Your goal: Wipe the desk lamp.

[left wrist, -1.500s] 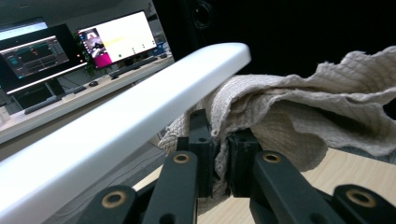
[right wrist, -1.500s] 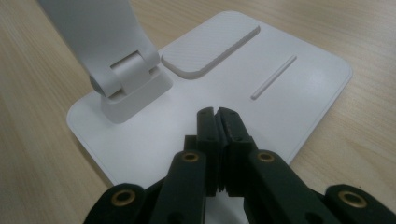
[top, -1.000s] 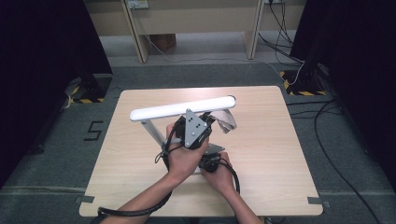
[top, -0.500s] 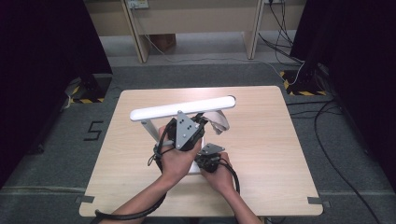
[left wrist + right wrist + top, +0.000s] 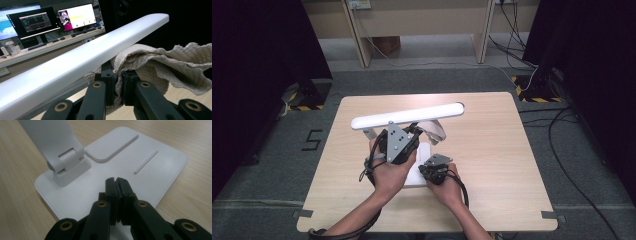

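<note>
On the table [image 5: 492,165] sits one white desk lamp, and everything hangs off it. One long lamp bar [image 5: 408,115] runs above the wood, one flat lamp base [image 5: 155,170] lies below it, and one hinged arm [image 5: 57,142] rises from the base's corner. One cloth [image 5: 160,62], beige and waffle-textured, is bunched just under the bar's near edge. Two grippers are at work. Left gripper [image 5: 117,86]: jaws clamped tight on a fold of that cloth, pressing it up against the underside of the bar. Right gripper [image 5: 116,185]: jaws pinched fully together with nothing between them, tips resting down on the base, near the hinge. From above, the left gripper [image 5: 398,142] sits below the bar's middle, the right gripper [image 5: 434,169] beside it over the base. Beyond the bar, the left gripper view catches three monitors [image 5: 35,21] on a far desk.

Hard to see: the person's hands cover most of the base from above, the arm's top is cut off, and the cloth's far end droops out of frame.
</note>
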Motion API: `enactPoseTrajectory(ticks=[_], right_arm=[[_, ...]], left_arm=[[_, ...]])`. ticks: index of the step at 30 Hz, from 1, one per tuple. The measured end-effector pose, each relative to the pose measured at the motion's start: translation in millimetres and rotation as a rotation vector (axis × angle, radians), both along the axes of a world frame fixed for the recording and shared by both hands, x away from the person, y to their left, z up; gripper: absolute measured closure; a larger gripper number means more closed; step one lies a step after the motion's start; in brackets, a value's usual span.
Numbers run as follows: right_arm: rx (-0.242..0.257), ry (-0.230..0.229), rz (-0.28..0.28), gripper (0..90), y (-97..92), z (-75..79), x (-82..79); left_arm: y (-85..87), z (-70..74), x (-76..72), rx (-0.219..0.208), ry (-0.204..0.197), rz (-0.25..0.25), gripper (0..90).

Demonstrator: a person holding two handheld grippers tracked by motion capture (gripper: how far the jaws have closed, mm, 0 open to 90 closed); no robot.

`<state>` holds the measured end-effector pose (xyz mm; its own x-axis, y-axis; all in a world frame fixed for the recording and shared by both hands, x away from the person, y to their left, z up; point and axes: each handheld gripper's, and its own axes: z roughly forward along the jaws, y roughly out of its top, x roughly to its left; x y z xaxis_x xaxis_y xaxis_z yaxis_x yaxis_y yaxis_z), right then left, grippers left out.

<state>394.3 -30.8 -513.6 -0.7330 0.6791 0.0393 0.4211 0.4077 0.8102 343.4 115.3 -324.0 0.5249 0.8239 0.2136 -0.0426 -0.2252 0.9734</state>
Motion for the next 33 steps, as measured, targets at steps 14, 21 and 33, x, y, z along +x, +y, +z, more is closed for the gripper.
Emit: enactPoseTrajectory(ticks=[14,21,33], right_arm=[[0.000,0.000,-0.004,87.9,-0.1,-0.1,-0.3],[0.001,0.003,-0.004,87.9,-0.2,0.0,-0.3],[-0.001,0.003,-0.003,87.9,-0.2,0.2,0.0]], left_arm=[[20.9,-2.4,-3.0,-0.013,0.006,0.045,83.0],[26.3,-2.5,-4.3,-0.024,0.013,0.050,83.0],[37.6,-3.2,-7.5,-0.028,0.013,0.070,83.0]])
